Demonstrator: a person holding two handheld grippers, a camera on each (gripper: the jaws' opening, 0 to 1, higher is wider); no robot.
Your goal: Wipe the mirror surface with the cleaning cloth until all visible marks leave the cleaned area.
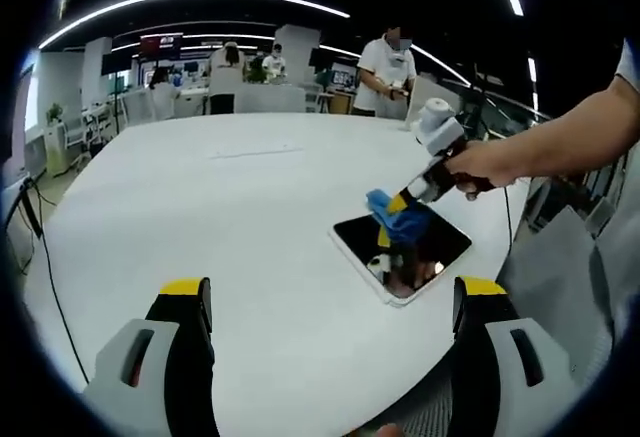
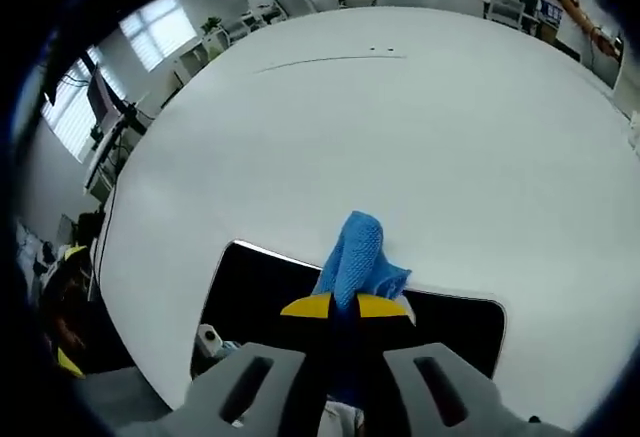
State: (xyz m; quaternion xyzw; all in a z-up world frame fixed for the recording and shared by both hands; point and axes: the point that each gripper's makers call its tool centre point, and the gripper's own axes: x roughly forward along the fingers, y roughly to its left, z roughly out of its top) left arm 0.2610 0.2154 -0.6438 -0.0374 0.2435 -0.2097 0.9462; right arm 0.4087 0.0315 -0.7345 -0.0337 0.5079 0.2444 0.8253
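On the white table (image 1: 250, 217), near its edge, lies the dark mirror (image 1: 403, 250), and the right gripper (image 2: 344, 306) has its fingers clamped on the blue cleaning cloth (image 2: 356, 254), pressing it onto the glass at the mirror's far edge. In the left gripper view, a hand (image 1: 487, 164) steers that tool, while the left gripper (image 1: 330, 302) hangs back over bare table, fingers wide apart, holding nothing.

An open-plan office or lab hall: long curved light strips (image 1: 190, 7) cross the dark ceiling at twelve o'clock in the left gripper view. Beyond the big white table (image 1: 250, 217), people (image 1: 388, 75) stand by desks with monitors (image 1: 160, 45); windows (image 2: 160, 32) sit at ten o'clock in the right gripper view.
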